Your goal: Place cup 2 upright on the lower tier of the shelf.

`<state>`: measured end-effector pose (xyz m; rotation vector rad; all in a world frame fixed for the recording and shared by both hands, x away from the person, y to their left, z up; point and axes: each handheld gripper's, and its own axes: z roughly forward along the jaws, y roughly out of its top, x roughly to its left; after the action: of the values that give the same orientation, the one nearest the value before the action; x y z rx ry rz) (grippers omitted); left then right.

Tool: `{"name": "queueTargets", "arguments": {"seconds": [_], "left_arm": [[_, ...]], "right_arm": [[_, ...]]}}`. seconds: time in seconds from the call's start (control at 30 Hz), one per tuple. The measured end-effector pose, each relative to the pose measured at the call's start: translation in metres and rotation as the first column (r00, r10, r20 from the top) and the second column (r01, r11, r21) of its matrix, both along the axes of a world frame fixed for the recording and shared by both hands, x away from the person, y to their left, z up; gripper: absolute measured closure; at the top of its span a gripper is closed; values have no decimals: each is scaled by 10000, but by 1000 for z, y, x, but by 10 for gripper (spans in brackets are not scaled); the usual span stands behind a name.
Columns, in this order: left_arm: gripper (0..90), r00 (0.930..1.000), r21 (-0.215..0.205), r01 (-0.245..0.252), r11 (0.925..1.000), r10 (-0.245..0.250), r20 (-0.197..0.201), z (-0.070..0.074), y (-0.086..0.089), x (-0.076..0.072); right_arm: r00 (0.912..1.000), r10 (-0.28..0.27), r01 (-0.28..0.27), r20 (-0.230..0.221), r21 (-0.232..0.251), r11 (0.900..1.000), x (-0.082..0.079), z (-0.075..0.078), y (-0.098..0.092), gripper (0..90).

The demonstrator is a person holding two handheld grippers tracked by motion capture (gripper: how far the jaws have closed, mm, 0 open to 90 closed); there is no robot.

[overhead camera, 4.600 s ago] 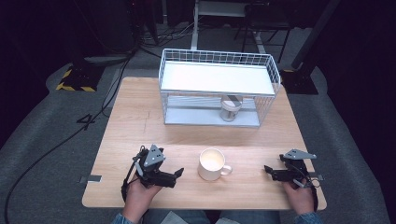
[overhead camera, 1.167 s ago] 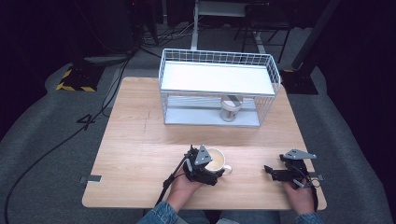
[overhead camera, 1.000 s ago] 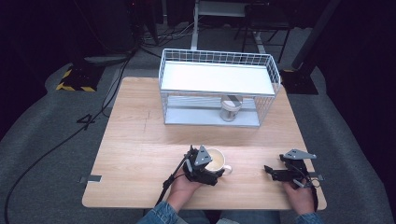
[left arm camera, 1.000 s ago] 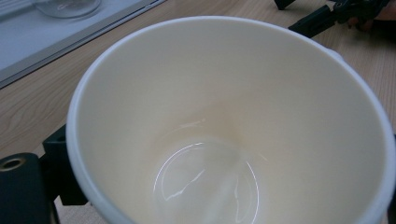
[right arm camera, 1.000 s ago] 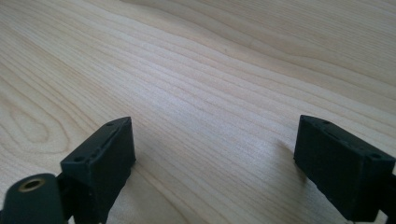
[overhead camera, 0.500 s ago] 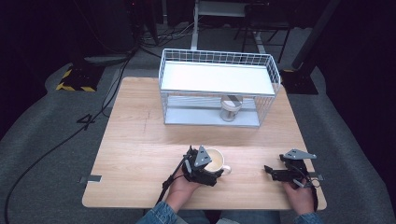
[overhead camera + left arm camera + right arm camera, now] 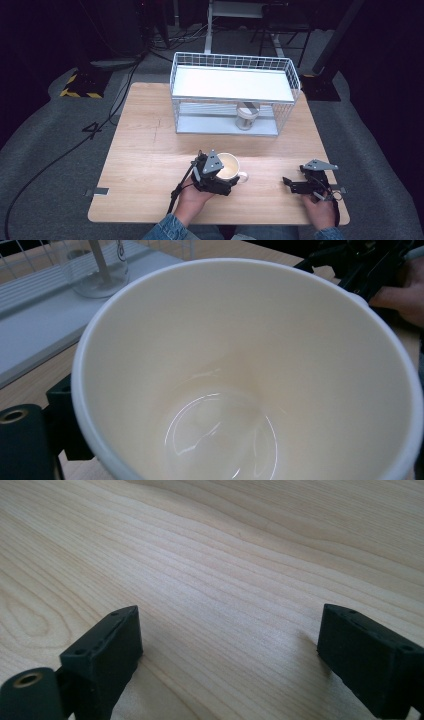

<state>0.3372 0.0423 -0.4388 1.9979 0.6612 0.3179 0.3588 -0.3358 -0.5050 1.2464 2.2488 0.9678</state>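
A cream mug (image 7: 232, 167) stands on the wooden table (image 7: 145, 150) near its front edge, handle pointing right. My left gripper (image 7: 224, 175) sits around the mug from the left. In the left gripper view the empty, glossy mug (image 7: 240, 375) stands between the jaws, and the left finger (image 7: 62, 415) presses on its outer wall. The other finger is hidden behind the mug. My right gripper (image 7: 290, 184) rests low at the front right, apart from the mug. Its jaws stand wide open over bare wood (image 7: 227, 650).
A white wire rack (image 7: 235, 85) with a flat white shelf stands at the back middle of the table. A glass jar (image 7: 246, 117) sits under that shelf, and the jar (image 7: 97, 265) lies beyond the mug in the left gripper view. The other hand's gripper (image 7: 370, 265) shows at top right.
Since 4.6 s ago my left gripper moved right from the front left onto the mug. Over the last second nothing visibly moved. The right gripper stayed put.
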Motion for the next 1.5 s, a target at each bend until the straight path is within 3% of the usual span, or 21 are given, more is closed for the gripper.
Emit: {"name": "queueTargets", "arguments": {"seconds": [0.97, 1.17, 1.4, 1.5], "left_arm": [[92, 9968, -113, -787, 9968, 789, 144, 55, 26, 15], [91, 9956, -493, -935, 9944, 929, -148, 68, 34, 25], [91, 9930, -377, -1161, 9925, 1168, 176, 90, 39, 38], [91, 9926, -373, -1204, 9920, 1209, 115, 98, 39, 45]], "right_arm": [[9994, -332, 332, -72, -66, 9994, 2, 0, 5, 67], [9994, -334, 333, -70, -65, 9994, 2, 0, 5, 67], [9994, -334, 333, -68, -66, 9994, 2, 0, 5, 67], [9994, -330, 330, -69, -68, 9994, 2, 0, 5, 67]]}}
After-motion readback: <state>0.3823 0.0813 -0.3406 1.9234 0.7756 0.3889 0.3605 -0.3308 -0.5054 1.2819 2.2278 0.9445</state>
